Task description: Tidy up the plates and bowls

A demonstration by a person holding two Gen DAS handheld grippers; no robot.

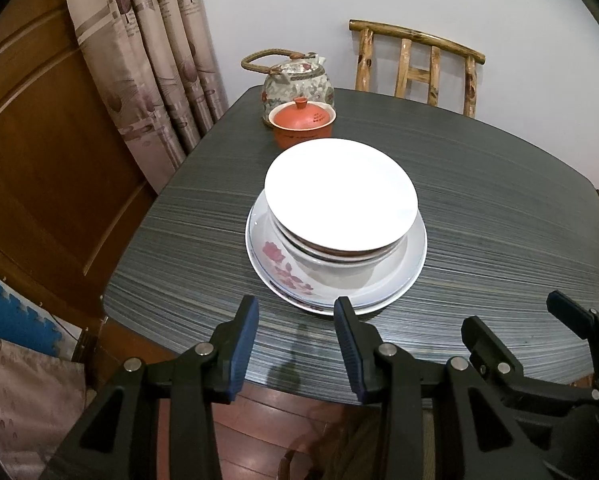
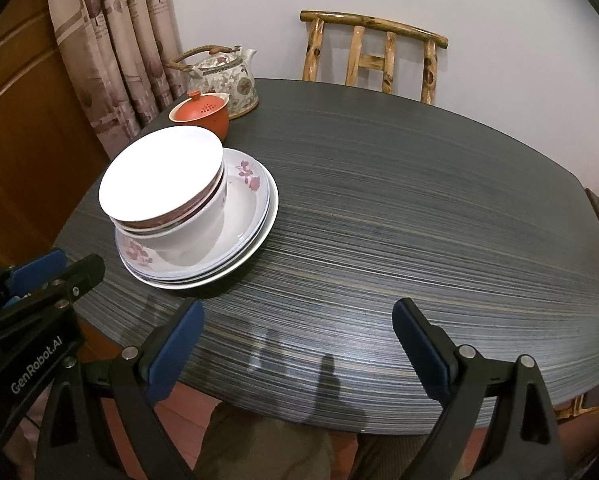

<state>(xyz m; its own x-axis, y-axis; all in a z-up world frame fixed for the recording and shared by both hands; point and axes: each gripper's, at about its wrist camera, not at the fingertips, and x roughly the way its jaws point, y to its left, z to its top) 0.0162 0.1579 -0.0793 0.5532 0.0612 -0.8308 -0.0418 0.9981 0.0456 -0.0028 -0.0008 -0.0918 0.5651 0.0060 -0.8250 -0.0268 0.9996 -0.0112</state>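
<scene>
Presently, we record:
Left gripper (image 1: 295, 344): part spread, empty, near table (image 1: 479, 220) edge.
Right gripper (image 2: 297, 344): spread wide, empty.
Bowls (image 1: 341, 196): stacked on plates (image 1: 283, 276), far left.

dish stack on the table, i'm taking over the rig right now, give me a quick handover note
Left tongs: open, empty, held above the near table edge, just short of the dish stack.
Right tongs: open wider, empty, above bare table to the right of the stack.
Dishes: one pile, flowered plates at the bottom, nested bowls on them, a white plate capping the bowls.
Behind the pile: orange lidded cup and floral teapot.
Done: everything looks gathered into one stack.
Left: probably only checking; the cap plate sits a little off centre towards the back, so it may need straightening.
</scene>
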